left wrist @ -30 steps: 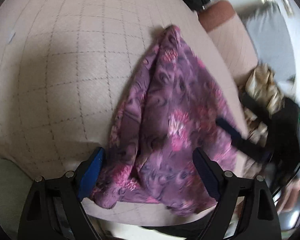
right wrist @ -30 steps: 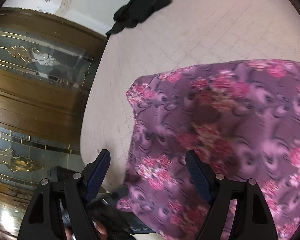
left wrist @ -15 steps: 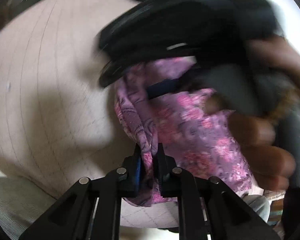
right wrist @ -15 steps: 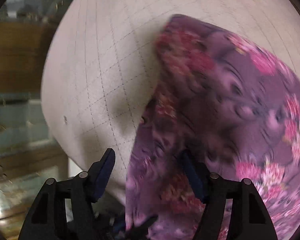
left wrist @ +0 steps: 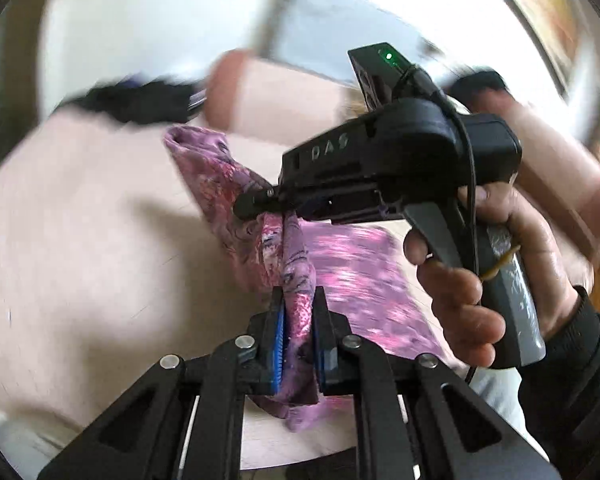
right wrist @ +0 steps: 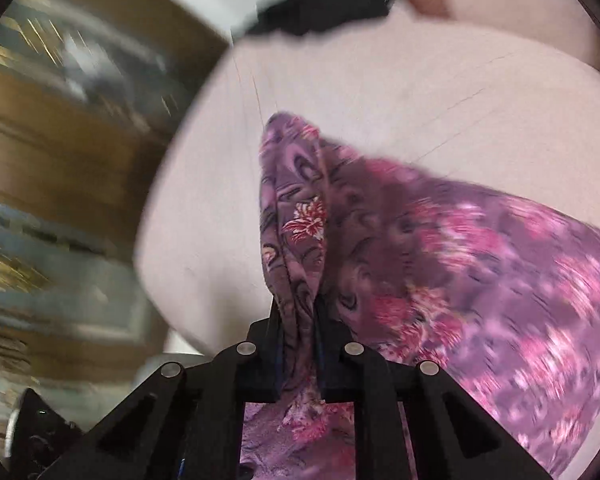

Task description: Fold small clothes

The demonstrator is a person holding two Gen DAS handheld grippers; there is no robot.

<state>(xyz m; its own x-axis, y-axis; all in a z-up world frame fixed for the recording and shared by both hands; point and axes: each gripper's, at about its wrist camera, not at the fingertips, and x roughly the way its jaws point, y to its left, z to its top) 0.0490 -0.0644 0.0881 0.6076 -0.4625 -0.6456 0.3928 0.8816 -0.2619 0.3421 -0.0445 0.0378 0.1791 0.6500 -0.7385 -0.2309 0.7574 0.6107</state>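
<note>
Purple floral cloth, thin and printed with pink flowers, is pinched in both tools. In the left wrist view my left hand-held gripper sits at the bottom centre of the frame with its blue pads narrowed onto a bunched edge of the garment. My right hand-held gripper reaches in from the right of that frame, carried by a hand in a dark sleeve. Its jaws are closing at this moment, and a gathered fold of the same cloth is between them. In the right wrist view that fold rises straight out of the pinched jaws at the bottom centre.

The garment hangs partly lifted between the two grips. Its far corner and its wide part on the right of the frame look to rest on the beige quilted bed cover, though blur keeps me from being sure.

I judge the fold barely begun: two edges are picked up, yet no neat crease shows and the cloth is bunched, not flat. What remains is to spread it, lay one half over the other and smooth it. A dark heap of clothing at the upper left of the left wrist frame may still be waiting its turn.
</note>
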